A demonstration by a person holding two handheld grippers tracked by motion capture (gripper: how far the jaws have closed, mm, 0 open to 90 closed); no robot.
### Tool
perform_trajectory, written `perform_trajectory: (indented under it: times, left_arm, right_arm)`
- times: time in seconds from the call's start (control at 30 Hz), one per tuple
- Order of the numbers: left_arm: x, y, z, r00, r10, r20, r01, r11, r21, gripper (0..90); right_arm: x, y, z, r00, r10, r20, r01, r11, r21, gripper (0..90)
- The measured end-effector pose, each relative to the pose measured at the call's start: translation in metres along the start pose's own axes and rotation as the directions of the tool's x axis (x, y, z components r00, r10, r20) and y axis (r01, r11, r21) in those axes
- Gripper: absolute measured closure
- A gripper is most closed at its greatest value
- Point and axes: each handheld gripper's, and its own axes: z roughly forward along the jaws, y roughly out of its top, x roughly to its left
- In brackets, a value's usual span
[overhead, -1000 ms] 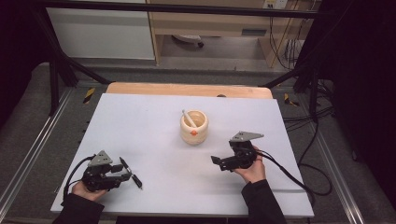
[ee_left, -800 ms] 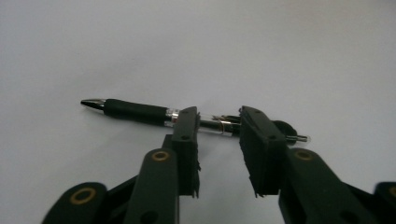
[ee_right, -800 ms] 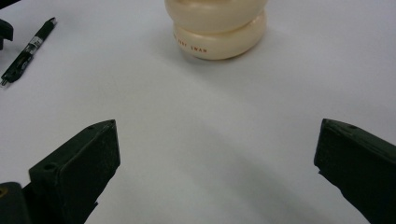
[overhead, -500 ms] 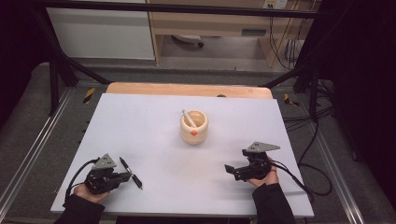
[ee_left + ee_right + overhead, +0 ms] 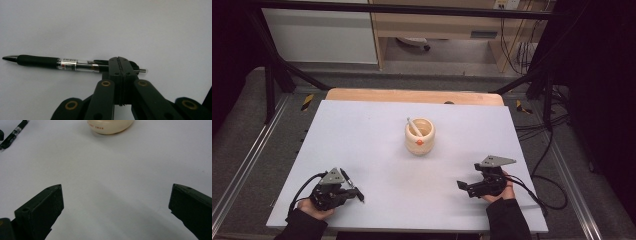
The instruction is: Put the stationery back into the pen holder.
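The left gripper (image 5: 119, 65) pinches a black pen (image 5: 62, 63) near-left, the right gripper (image 5: 116, 202) is spread empty, and the far cup (image 5: 419, 136), seemingly holding one white pen (image 5: 414, 127), awaits it.

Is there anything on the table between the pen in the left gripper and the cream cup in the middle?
Nothing visible. The left gripper is shut on the pen, and bare table lies between it and the cup.

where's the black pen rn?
Clamped in the left gripper near the table's front-left corner in the high view; the pen is well short of the cream cup.
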Motion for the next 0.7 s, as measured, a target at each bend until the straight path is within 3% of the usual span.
perform_trajectory:
  times: [0.7]
  left_arm:
    - [-0.001,0.011,0.015,0.9994,-0.031,-0.013,0.031,0.9990,-0.031,89.2]
  right_arm:
    - [-0.001,0.000,0.002,0.9998,-0.010,0.015,0.009,1.000,0.021,0.4]
